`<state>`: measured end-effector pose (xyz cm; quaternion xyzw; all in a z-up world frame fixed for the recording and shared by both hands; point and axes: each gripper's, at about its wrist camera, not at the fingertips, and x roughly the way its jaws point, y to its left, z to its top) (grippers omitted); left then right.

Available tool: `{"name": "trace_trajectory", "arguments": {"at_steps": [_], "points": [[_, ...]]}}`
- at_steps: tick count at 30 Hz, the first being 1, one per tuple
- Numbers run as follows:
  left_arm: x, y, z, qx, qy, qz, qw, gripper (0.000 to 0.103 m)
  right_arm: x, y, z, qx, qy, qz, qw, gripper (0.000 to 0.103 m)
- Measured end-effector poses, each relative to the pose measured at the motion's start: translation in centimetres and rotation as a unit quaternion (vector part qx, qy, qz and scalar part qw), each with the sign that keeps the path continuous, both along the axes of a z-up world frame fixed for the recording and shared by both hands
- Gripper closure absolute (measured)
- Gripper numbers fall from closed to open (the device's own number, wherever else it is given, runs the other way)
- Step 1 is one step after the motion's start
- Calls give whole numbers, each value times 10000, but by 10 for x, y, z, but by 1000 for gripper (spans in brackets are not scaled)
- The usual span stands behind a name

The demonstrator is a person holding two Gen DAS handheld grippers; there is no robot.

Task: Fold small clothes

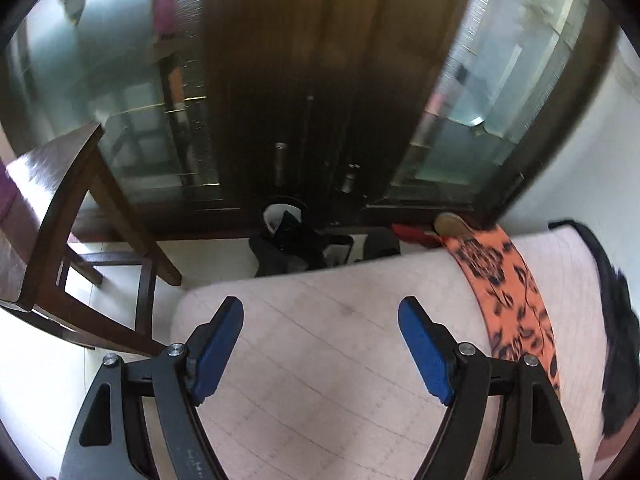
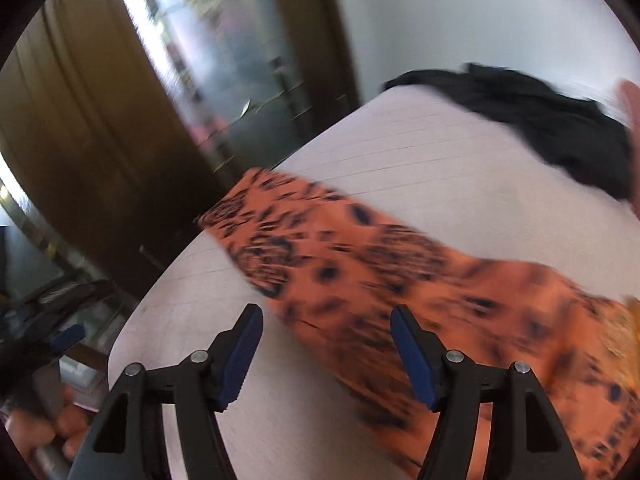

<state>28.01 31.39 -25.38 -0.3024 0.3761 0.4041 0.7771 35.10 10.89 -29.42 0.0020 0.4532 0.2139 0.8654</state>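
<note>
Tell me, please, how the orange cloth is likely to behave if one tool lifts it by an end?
The orange cloth lies flat and thin on the table, so it will probably droop rather than hold shape. Its far end already hangs over the table's edge, which suggests floppiness. It looks light, so a push would likely bunch or slide it.

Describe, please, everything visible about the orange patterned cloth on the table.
The orange cloth looks like thin fabric with dark blotchy prints. It lies flat as a long band across the pale table, one end hanging at the table's edge. Neither gripper touches it; the open right gripper hovers above it. The black garment lies apart.
</note>
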Motion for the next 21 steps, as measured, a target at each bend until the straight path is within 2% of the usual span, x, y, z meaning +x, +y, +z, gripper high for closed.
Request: {"name": "trace_trajectory", "arguments": {"at_steps": [3, 5, 6, 8, 10, 11, 12, 13, 14, 17, 21], "points": [[1, 4, -3, -15, 47, -42, 10000, 23, 14, 46, -25, -148, 201, 262, 9993, 33], [5, 5, -5, -21, 81, -124, 9999, 23, 20, 78, -41, -504, 151, 416, 9977, 33], [9, 5, -6, -41, 70, -163, 9998, 23, 22, 88, -49, -727, 33, 428, 9964, 31], [12, 2, -4, -33, 32, -205, 9998, 23, 26, 109, -56, -1228, -506, 399, 9903, 30], [11, -1, 1, -25, 10, -244, 9997, 23, 35, 117, -56, -1298, -620, 364, 9889, 34], [12, -3, 2, -18, -9, -279, 9996, 23, 44, 116, -55, -1213, -570, 262, 9906, 45], [12, -3, 3, -15, -15, -295, 9996, 23, 51, 116, -54, -1193, -591, 216, 9909, 78], [14, -5, 3, -25, -16, -327, 9995, 23, 57, 115, -51, -1319, -652, 120, 9890, 93], [15, -7, 2, -48, -21, -359, 9993, 23, 61, 111, -47, -1339, -704, 22, 9885, 93], [25, -23, 1, -164, -62, -600, 9980, 23, 60, 75, -19, -745, -882, -260, 9930, 94], [40, -55, 5, -133, -61, -1113, 9937, 23, 39, -9, 26, 277, -1144, -817, 9897, 94]]}}
